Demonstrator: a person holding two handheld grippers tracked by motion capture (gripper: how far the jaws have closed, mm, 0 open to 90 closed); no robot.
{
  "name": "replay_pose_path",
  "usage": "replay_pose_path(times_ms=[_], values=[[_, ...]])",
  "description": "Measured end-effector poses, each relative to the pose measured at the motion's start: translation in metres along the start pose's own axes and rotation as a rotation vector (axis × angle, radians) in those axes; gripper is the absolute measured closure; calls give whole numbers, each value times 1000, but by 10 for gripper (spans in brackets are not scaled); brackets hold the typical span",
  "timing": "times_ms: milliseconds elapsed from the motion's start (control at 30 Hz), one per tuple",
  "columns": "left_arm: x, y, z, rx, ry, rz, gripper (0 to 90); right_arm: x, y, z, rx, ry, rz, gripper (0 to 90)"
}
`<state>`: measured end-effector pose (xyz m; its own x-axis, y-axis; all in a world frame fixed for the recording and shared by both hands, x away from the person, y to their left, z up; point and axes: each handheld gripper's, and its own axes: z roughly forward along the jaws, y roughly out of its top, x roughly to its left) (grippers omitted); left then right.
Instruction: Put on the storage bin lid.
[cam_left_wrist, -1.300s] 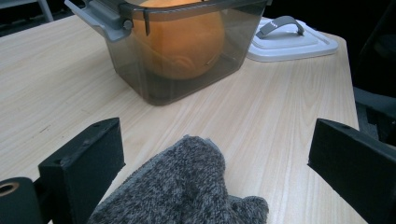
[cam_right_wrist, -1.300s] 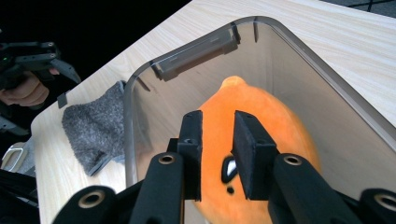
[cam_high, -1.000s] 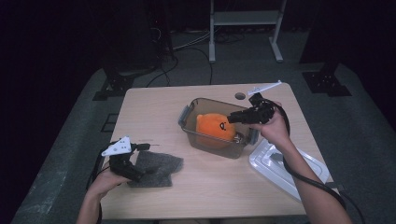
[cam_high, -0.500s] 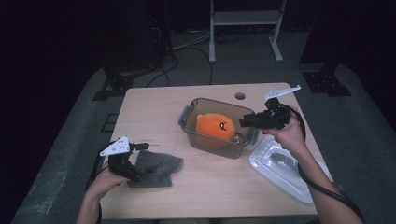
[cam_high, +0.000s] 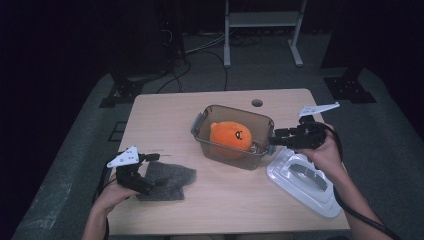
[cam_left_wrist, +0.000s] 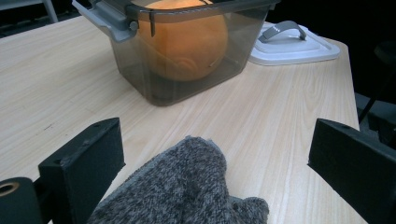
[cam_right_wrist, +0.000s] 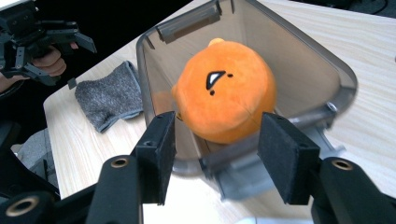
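While your jaws were opening, your right hand-held gripper (cam_high: 274, 138) withdrew from the orange plush (cam_high: 230, 136) to the bin's (cam_high: 235, 112) rim. Now it's level, half-wide, empty. Your left hand-held gripper (cam_high: 152, 170) gapes wide over the grey cloth (cam_high: 167, 180).

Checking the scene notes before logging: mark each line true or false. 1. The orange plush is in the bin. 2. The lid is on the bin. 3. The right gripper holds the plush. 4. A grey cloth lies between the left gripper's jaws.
1. True: the plush sits inside the bin.
2. False: the lid lies on the table beside it.
3. False: the right gripper is open, outside the bin.
4. True: the cloth lies between the left gripper jaws, unpinched.
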<state>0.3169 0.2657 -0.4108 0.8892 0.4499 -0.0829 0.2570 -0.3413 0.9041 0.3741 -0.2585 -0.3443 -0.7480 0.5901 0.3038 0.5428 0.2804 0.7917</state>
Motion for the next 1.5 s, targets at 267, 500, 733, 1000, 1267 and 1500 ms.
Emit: replay_pose_path(times_ms=[267,500,733,1000,1267,1500], values=[[0,0,-1,-9,4,-2,28,-10,-25,-19,-30,-8,41,426],[0,0,-1,-9,7,0,28,-20,-49,-30,-33,-34,66,412],[1,0,-2,-23,20,0,28,-28,-72,-36,-34,-64,82,375],[2,0,-4,-34,26,-7,28,-37,-98,-41,-52,-76,132,328],[1,0,-2,-32,25,-10,28,-40,-116,-44,-49,-97,143,286],[1,-1,-3,-37,25,-13,28,-43,-129,-40,-36,-124,131,274]])
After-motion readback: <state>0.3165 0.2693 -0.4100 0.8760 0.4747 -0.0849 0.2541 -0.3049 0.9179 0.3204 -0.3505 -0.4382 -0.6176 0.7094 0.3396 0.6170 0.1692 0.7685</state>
